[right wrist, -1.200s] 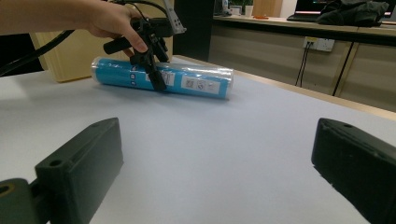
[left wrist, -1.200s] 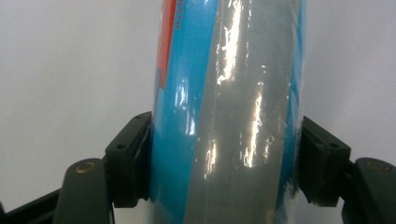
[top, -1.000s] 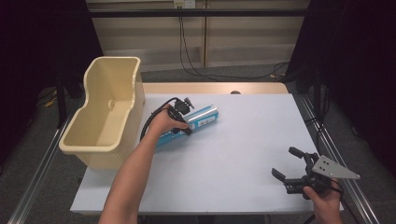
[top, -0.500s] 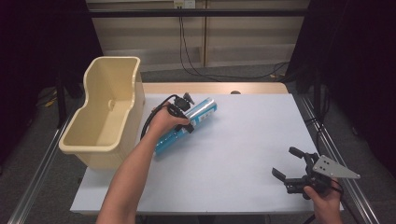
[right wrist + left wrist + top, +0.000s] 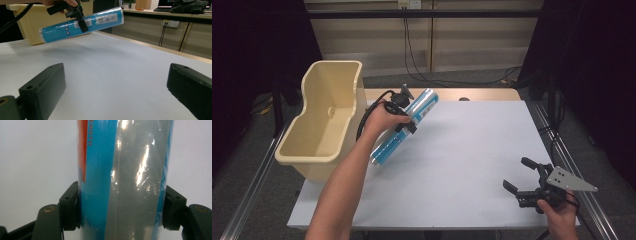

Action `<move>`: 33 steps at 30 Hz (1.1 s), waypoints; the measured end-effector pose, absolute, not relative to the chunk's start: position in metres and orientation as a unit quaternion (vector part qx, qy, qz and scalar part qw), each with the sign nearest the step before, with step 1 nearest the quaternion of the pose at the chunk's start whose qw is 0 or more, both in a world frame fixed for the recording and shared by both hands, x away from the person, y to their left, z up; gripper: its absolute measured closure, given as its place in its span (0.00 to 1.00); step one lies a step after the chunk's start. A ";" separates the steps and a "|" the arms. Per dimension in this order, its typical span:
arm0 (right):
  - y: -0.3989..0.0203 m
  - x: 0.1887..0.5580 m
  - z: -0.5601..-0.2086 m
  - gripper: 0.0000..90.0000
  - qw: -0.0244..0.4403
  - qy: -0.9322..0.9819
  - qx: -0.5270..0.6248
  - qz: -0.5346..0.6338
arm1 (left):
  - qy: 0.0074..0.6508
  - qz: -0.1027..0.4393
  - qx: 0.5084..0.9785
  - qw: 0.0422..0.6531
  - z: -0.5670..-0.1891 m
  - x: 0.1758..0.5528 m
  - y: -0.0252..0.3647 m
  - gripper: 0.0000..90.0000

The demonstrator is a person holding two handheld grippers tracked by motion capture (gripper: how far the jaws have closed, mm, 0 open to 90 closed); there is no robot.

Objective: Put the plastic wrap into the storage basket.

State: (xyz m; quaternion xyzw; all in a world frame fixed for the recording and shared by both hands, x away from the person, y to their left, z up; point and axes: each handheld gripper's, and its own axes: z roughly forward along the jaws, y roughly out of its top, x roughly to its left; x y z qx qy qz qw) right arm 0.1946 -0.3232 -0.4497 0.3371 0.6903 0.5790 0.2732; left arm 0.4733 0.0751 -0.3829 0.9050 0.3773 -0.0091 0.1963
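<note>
The left gripper (image 5: 404,114) has its jaws clamped across the middle of a blue, plastic-wrapped tube (image 5: 404,127), held clear above the white surface (image 5: 472,155) just beside the beige bin (image 5: 324,120). In the left gripper view the tube (image 5: 120,177) shows a red band with white letters ending in "ENGTH"; its small white label patches are too small to read. The right gripper (image 5: 524,182) sits near the surface's right corner with its jaws apart around nothing.
</note>
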 end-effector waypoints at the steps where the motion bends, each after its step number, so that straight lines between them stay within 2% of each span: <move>1: -0.323 0.195 -0.450 0.02 0.273 0.690 0.337 0.580 | 0.382 -0.010 0.903 0.198 -0.380 0.473 0.076 0.36; 23: -0.322 0.194 -0.449 0.02 0.271 0.689 0.335 0.582 | 0.415 -0.005 0.883 0.218 -0.306 0.466 0.087 0.36; 33: -0.322 0.193 -0.449 0.02 0.270 0.689 0.335 0.583 | 0.436 -0.012 0.873 0.215 -0.284 0.462 0.095 0.36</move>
